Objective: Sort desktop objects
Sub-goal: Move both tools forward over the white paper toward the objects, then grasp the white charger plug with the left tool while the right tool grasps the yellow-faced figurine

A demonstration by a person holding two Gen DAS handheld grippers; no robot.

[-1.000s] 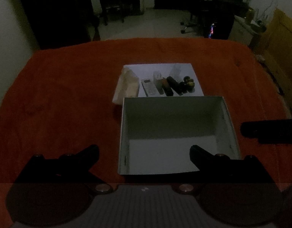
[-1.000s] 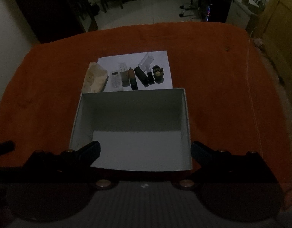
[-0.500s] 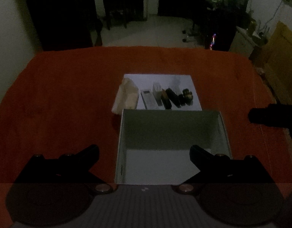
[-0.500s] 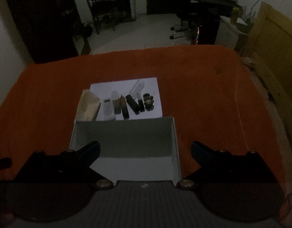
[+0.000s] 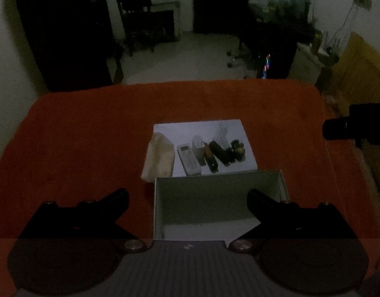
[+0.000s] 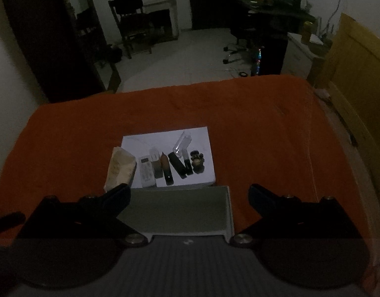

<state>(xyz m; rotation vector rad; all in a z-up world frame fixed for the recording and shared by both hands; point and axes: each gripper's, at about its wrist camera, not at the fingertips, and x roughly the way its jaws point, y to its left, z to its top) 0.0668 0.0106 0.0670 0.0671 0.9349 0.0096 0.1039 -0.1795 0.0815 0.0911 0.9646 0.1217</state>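
Left wrist view, dim light: left gripper (image 5: 187, 195) with jaws spread wide and nothing between them; its fingertips (image 5: 120, 195) frame the lower centre of the frame. The open white box (image 5: 216, 198) sits lower centre on the orange tablecloth (image 5: 91, 133), its left wall inside the gap and its right wall behind the right fingertip; its near edge is cut off by the gripper body. Just beyond the box's far wall, at centre frame, lies a white paper sheet (image 5: 187, 128) carrying a row of small objects: a crumpled pale bag (image 5: 160, 159) at the left, overhanging the sheet's edge, a white remote control (image 5: 188, 159), a brown-and-black pen-like item (image 5: 210, 159), a black cylinder (image 5: 219, 153) and a dark lumpy cluster (image 5: 238, 151) too murky to identify. The other gripper (image 5: 338, 128) enters at right edge, jaws not visible from here. Right wrist view: right gripper (image 6: 188, 194) likewise released, fingers wide apart. The box (image 6: 180, 212) lies between them, low in the frame, mostly hidden under the gripper body. The sheet (image 6: 162, 139) and row of objects sit at centre, just above; a clear plastic case (image 6: 182, 144) is discernible here. Room behind is largely black.
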